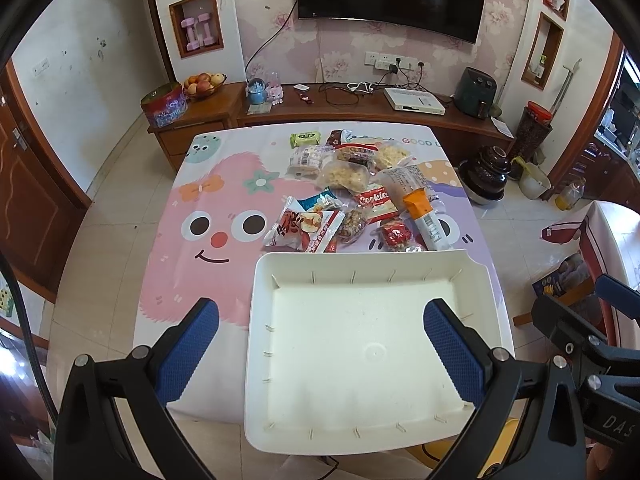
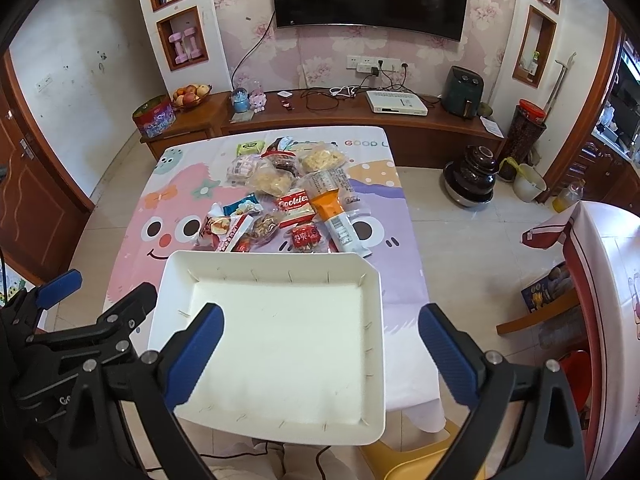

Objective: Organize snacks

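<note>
An empty white tray (image 1: 256,320) (image 2: 374,320) lies at the near edge of the cartoon-print table. Beyond its far rim lies a pile of several snack packets: a red Cookies pack (image 1: 376,201) (image 2: 295,204), an orange-and-white tube pack (image 1: 424,216) (image 2: 336,216), a red-white packet (image 1: 298,226) (image 2: 218,230) and clear bags of puffed snacks (image 1: 344,174) (image 2: 272,180). My left gripper (image 1: 320,356) hovers open above the tray's left part. My right gripper (image 2: 320,356) hovers open over the tray's right part. Nothing sits between either pair of blue pads.
A wooden TV cabinet (image 1: 360,114) with a fruit bowl (image 1: 202,84) and cables stands behind the table. Dark pots (image 2: 472,176) and a white bucket (image 2: 528,182) stand on the floor at right. A yellow stool (image 2: 404,456) is below the table's near edge.
</note>
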Demonstrator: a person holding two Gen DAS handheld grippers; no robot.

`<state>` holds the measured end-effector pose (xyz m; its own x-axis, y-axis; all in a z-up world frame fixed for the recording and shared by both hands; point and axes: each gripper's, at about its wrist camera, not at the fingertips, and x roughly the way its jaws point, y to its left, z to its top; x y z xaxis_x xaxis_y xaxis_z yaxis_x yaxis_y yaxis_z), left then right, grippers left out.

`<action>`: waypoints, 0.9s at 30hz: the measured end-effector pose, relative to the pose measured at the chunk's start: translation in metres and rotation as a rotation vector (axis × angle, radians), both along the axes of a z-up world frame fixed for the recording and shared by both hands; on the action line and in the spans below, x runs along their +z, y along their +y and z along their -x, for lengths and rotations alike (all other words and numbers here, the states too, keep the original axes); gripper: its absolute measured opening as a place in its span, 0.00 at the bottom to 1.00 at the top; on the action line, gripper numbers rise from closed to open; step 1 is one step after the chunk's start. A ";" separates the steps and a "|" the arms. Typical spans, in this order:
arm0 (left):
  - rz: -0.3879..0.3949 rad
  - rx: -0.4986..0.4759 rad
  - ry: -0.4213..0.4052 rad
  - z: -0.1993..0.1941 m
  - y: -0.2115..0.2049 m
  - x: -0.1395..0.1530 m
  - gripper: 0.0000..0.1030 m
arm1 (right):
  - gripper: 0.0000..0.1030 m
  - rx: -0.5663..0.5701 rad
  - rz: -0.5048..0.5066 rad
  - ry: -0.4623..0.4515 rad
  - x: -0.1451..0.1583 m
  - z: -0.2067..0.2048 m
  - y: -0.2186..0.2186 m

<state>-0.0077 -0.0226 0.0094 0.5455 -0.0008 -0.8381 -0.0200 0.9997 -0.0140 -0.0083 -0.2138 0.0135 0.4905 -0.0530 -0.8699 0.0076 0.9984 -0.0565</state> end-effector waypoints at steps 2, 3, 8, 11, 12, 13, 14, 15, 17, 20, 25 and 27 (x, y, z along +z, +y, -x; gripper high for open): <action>0.001 0.000 0.002 0.000 0.000 0.000 0.99 | 0.95 -0.004 -0.001 -0.001 0.000 -0.001 -0.003; 0.002 0.001 0.002 0.000 0.000 0.000 0.99 | 0.95 -0.007 -0.002 -0.001 0.000 -0.002 -0.004; 0.000 -0.003 0.005 -0.003 -0.002 0.002 0.99 | 0.94 -0.010 -0.003 -0.001 0.000 -0.003 -0.007; -0.002 -0.003 0.003 -0.003 -0.003 0.003 0.99 | 0.94 -0.010 -0.002 -0.002 0.000 -0.003 -0.007; -0.005 -0.003 0.001 -0.005 -0.004 0.004 0.99 | 0.94 -0.011 -0.002 -0.004 0.000 -0.004 -0.008; -0.008 -0.003 -0.001 -0.005 -0.005 0.005 0.99 | 0.94 -0.012 -0.003 -0.006 0.001 -0.005 -0.010; -0.011 -0.004 -0.002 -0.006 -0.006 0.006 0.99 | 0.94 -0.014 -0.003 -0.008 0.002 -0.005 -0.011; -0.014 -0.004 -0.003 -0.006 -0.006 0.006 0.99 | 0.93 -0.015 -0.004 -0.010 0.002 -0.006 -0.013; -0.019 -0.002 -0.003 -0.007 -0.007 0.008 0.99 | 0.92 -0.015 -0.005 -0.011 0.002 -0.006 -0.014; -0.024 -0.002 -0.004 -0.008 -0.009 0.010 0.99 | 0.90 -0.009 -0.007 -0.013 0.003 -0.007 -0.014; -0.026 0.001 -0.004 -0.009 -0.009 0.011 0.99 | 0.88 -0.002 -0.017 -0.017 0.003 -0.010 -0.017; -0.025 0.001 -0.006 -0.010 -0.009 0.012 0.99 | 0.88 0.003 -0.021 -0.015 0.002 -0.010 -0.015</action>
<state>0.0018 -0.0313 0.0212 0.5506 0.0202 -0.8345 -0.0211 0.9997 0.0104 0.0018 -0.2284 0.0150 0.5037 -0.0328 -0.8633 0.0051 0.9994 -0.0350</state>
